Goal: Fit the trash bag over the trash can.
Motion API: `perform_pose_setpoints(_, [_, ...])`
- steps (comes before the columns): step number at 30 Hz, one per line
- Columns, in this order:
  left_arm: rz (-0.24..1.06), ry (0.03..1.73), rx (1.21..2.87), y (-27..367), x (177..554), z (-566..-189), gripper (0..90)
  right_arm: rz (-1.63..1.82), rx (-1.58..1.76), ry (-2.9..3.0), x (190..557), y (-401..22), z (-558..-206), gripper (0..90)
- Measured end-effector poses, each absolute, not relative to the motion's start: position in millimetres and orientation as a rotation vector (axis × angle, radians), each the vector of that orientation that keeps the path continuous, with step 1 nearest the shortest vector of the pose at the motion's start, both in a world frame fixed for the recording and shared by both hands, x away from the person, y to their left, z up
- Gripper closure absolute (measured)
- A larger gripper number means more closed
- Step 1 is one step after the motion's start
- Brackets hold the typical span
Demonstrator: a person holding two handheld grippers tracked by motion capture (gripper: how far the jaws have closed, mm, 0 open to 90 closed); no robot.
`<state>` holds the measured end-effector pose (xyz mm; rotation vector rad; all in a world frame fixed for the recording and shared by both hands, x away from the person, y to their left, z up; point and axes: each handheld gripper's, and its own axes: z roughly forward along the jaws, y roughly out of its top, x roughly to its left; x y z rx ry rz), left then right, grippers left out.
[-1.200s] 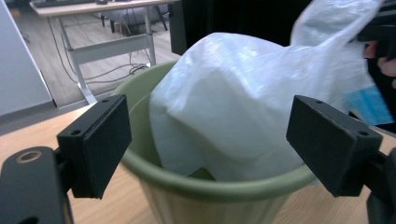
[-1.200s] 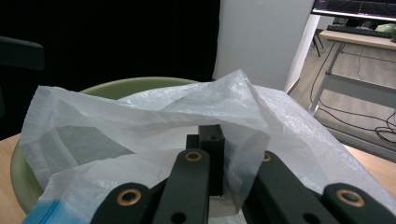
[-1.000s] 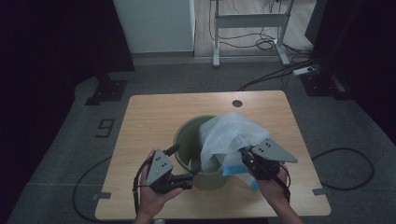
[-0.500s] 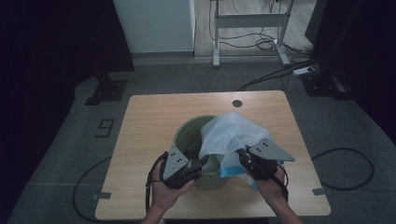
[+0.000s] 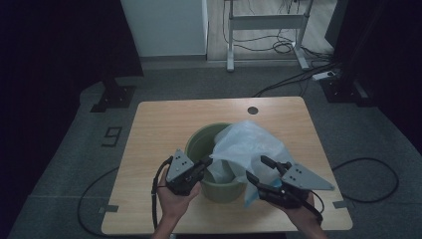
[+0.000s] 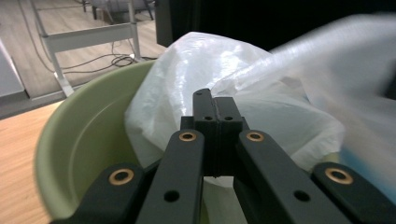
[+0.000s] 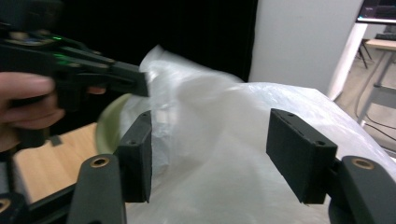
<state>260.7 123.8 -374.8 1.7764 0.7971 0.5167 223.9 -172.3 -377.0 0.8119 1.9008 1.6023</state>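
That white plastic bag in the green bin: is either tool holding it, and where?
The left gripper has just closed at the plastic bag by the bin rim; whether film is pinched cannot be told. The right gripper has just opened, gripping nothing.

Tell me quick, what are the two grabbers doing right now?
Left gripper: jaws just closed together at the plastic bag; whether they pinch it cannot be told.
Right gripper: jaws just opened, apart and holding nothing, the bag just beyond them.

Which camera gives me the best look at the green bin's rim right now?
The high view: the green bin shows its open rim there, partly draped by the plastic bag. The left gripper view shows only the near wall and rim; the right gripper view, a blurred sliver.
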Motion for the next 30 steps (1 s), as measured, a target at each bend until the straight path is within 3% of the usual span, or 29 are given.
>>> perform_pose_setpoints(15, [0.510, 0.872, 1.708, 165, 258, -374, 90.0, 1.680, 0.881, 1.841, 203, -217, -398, 27.5])
perform_pose_setpoints(30, [0.511, 0.974, 1.635, 206, 257, -391, 90.0, 1.619, 1.012, 1.925, 234, -217, -425, 21.7])
